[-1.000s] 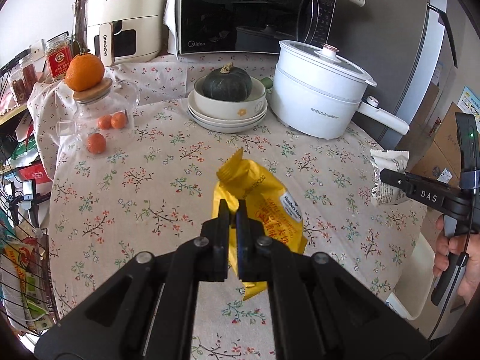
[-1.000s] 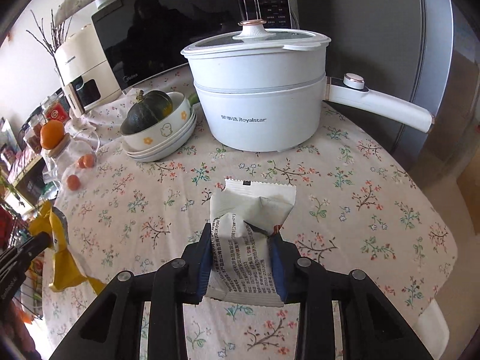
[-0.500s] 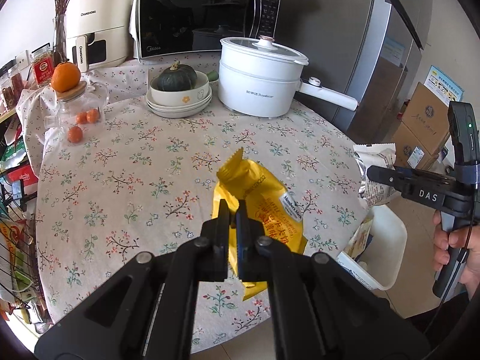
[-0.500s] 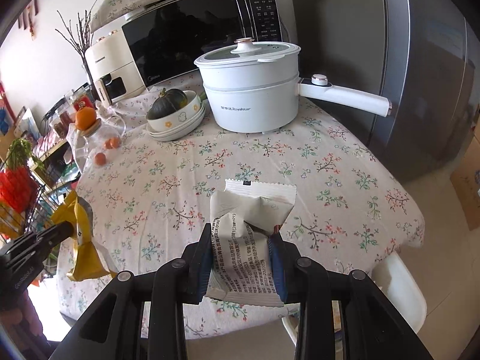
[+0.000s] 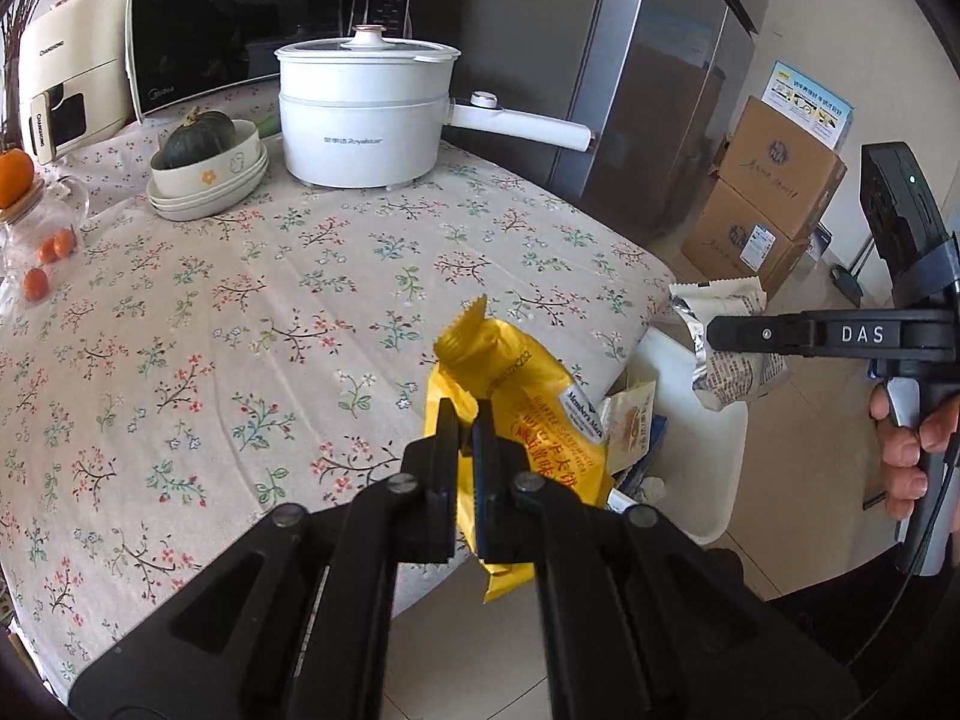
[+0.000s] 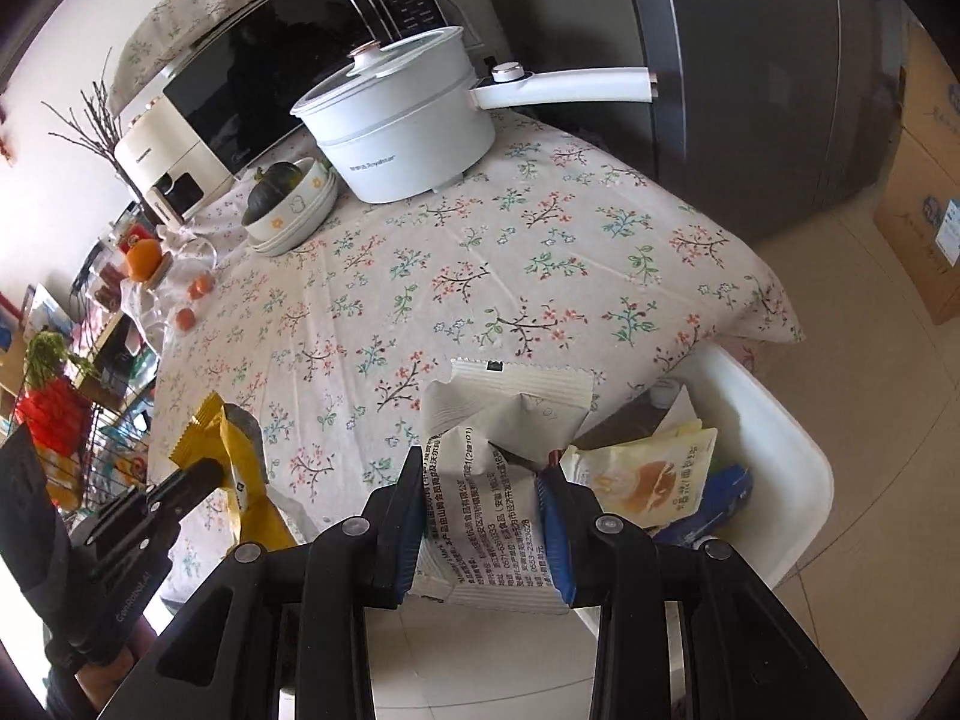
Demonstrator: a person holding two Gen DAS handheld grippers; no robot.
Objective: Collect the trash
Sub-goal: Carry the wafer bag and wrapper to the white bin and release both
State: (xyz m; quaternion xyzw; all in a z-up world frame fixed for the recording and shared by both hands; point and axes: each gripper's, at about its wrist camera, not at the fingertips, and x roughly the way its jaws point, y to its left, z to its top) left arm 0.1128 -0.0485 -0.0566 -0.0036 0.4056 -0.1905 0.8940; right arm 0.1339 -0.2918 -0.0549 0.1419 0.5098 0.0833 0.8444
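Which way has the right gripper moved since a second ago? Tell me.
Yes. The right gripper with its white wrapper pulled back from the white pot, toward the bin.

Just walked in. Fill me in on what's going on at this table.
A person is clearing snack trash with two handheld grippers. The left gripper is shut on a yellow wrapper, held near the table's edge. The right gripper is shut on a white wrapper, held beside the white bin on the floor, which already contains other packets. Neither wrapper has been dropped yet.
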